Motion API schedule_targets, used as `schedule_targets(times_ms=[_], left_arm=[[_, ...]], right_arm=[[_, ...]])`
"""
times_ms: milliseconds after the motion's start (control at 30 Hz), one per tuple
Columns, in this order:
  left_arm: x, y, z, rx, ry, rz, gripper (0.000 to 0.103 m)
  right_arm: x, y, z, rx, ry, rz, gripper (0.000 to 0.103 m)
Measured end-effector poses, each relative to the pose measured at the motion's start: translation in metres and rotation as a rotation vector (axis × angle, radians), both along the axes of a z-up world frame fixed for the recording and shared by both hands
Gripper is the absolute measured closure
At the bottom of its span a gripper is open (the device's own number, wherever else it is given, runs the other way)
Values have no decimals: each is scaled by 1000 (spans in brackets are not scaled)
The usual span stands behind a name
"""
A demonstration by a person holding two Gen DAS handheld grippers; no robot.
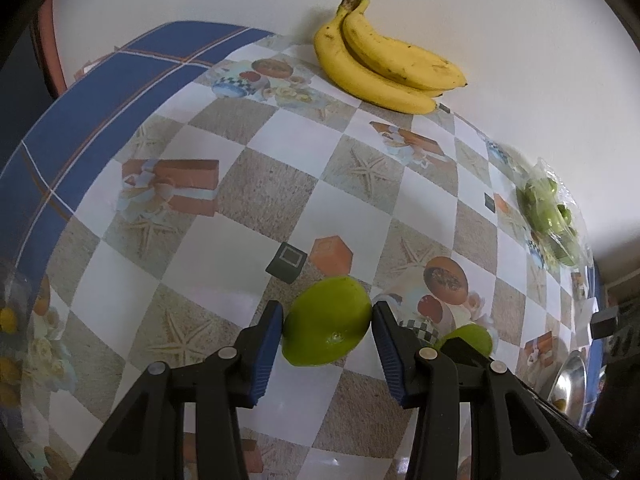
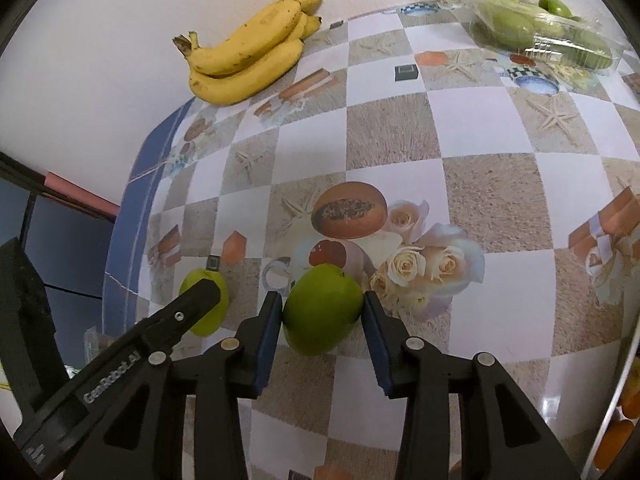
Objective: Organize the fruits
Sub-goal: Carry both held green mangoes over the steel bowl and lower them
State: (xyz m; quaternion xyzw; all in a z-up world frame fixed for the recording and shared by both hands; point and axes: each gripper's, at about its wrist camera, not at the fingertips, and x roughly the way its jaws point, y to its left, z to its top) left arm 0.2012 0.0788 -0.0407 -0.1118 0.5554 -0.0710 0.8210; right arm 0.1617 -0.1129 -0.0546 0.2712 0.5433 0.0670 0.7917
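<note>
Left gripper clamped on a green fruit resting on the tablecloth; right gripper likewise pinching a second green fruit, well short of the bananas. More green fruit in a clear tray, right of the bananas. Sorting seemingly barely begun.

orange fruits are cut off by the right wrist view's edge.

patterned tablecloth, white wall
</note>
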Motion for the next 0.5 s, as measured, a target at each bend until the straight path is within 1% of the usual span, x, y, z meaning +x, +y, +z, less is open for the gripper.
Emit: schedule_targets(times_ms=[200,333,500], left_arm=[[-7,-10,14,33,-27,-22,54],[-16,-21,23,54,-47,-40,54],[-28,-38,34,72,-67,-71,54]], right_arm=[[-20,-11,22,-30,-35,-3,61],[-37,-25,34,-89,-37,-23,61],[-56,-47,43,-82,-44,-57,61]])
